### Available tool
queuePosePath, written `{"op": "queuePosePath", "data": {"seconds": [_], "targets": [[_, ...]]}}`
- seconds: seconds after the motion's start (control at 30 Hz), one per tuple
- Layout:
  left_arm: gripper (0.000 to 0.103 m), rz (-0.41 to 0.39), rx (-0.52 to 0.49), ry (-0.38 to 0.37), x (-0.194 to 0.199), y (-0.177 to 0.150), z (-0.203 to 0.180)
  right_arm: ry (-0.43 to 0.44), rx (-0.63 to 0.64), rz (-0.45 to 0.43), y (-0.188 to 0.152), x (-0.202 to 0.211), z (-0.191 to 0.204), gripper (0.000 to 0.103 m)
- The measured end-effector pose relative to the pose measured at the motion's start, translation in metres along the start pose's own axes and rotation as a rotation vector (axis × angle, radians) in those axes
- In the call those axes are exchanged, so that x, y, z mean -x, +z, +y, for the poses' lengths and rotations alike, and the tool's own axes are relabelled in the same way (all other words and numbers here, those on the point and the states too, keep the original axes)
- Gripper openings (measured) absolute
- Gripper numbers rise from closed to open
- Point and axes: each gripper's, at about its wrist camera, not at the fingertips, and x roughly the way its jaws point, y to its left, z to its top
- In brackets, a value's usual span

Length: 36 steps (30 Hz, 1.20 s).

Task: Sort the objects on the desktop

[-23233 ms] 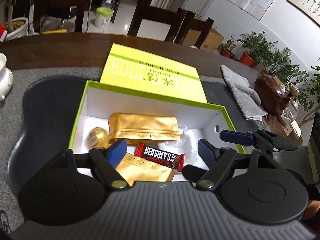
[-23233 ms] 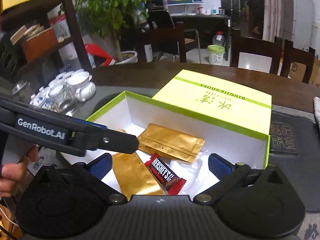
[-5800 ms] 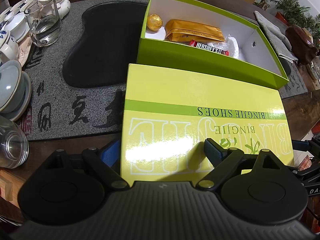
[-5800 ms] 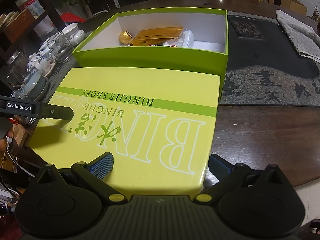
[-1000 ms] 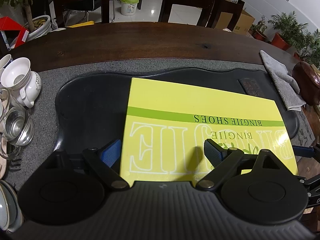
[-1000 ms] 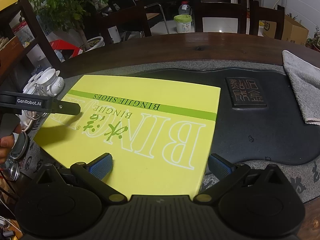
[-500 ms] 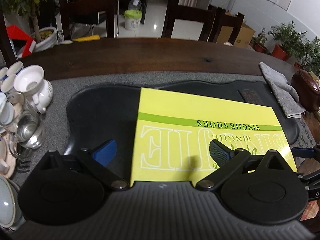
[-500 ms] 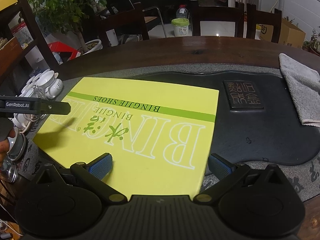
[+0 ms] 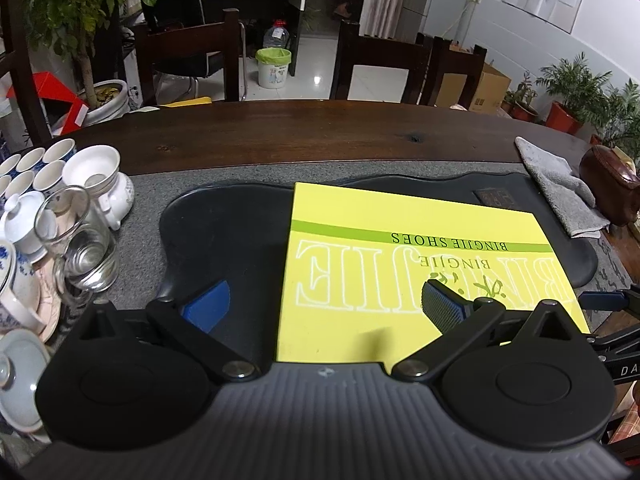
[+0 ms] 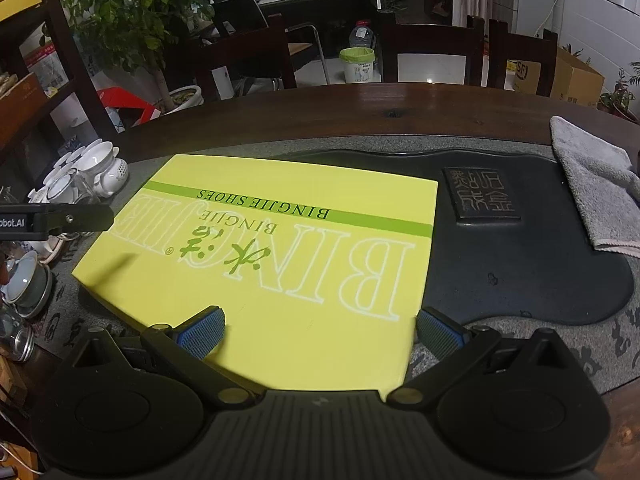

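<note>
A yellow-green shoe-box lid (image 9: 416,264) printed "BINGJIE SHOES" lies flat, covering the box on the black tea tray (image 9: 224,236). The box's contents are hidden under it. My left gripper (image 9: 324,304) is open and empty, above the lid's near left corner, its left finger over the tray. My right gripper (image 10: 320,332) is open and empty, straddling the lid's (image 10: 288,248) near right corner. The left gripper's finger shows at the left edge of the right wrist view (image 10: 56,220).
White teacups, a pot and a glass pitcher (image 9: 76,240) crowd the table's left side. A grey cloth (image 9: 560,188) and a brown leather case (image 9: 608,184) lie at the right. A dark carved block (image 10: 482,196) sits on the tray (image 10: 520,272). Chairs stand behind the table.
My left gripper has drawn back and shifted left off the lid. My right gripper has lifted slightly. The lid, earlier carried over from in front of the open box, now rests still on it.
</note>
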Motion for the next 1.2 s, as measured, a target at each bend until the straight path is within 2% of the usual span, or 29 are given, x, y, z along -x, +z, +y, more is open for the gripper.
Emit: {"op": "queuePosePath", "data": {"seconds": [0.57, 0.93, 1.03, 1.2], "targets": [[0.102, -0.024, 0.045, 0.002, 0.034, -0.033, 0.005, 0.01, -0.022, -0.019, -0.025, 0.019, 0.006, 0.103], [0.102, -0.015, 0.066, -0.009, 0.041, -0.049, 0.005, 0.009, -0.027, -0.018, -0.041, 0.026, 0.01, 0.103], [0.102, -0.006, 0.049, 0.026, 0.041, -0.052, 0.003, 0.006, -0.03, -0.016, -0.044, 0.027, 0.009, 0.103], [0.102, 0.016, 0.042, 0.043, 0.04, -0.058, 0.002, 0.004, -0.034, -0.013, -0.05, 0.03, 0.009, 0.103]]}}
